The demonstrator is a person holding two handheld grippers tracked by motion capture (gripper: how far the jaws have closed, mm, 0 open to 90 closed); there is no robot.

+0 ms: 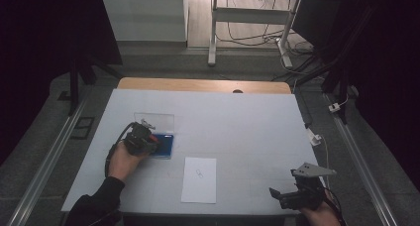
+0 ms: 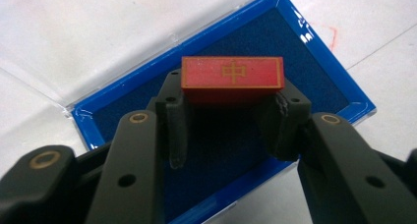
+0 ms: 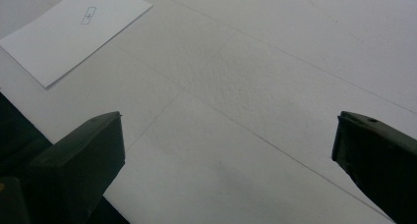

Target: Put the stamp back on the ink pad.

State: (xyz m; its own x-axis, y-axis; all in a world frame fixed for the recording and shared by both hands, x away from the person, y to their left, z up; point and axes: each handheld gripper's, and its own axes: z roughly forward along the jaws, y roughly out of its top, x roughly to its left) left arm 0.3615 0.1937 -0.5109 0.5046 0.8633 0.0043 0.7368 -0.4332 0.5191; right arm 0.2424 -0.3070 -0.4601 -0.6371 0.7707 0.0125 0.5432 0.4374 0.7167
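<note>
A red block [image 2: 232, 75] with a gold character on its top face sits between the two black jaws of my left gripper [image 2: 228, 111], which is shut on it. The block hangs just above the dark blue lining of an open blue case [image 2: 314, 67] whose clear lid [image 2: 98, 42] lies flat behind it. In the high view the left gripper [image 1: 157, 140] is over the blue case [image 1: 166, 147] at the table's left. My right gripper [image 1: 273, 192] rests near the front right corner, open, with bare white table between its jaws [image 3: 228, 150].
A white sheet of paper [image 1: 199, 180] with a small printed mark lies at the front middle; it also appears as the paper [image 3: 74, 30] in the right gripper view. The white table cover [image 1: 237, 122] ends at a wooden edge [image 1: 203, 84] at the back.
</note>
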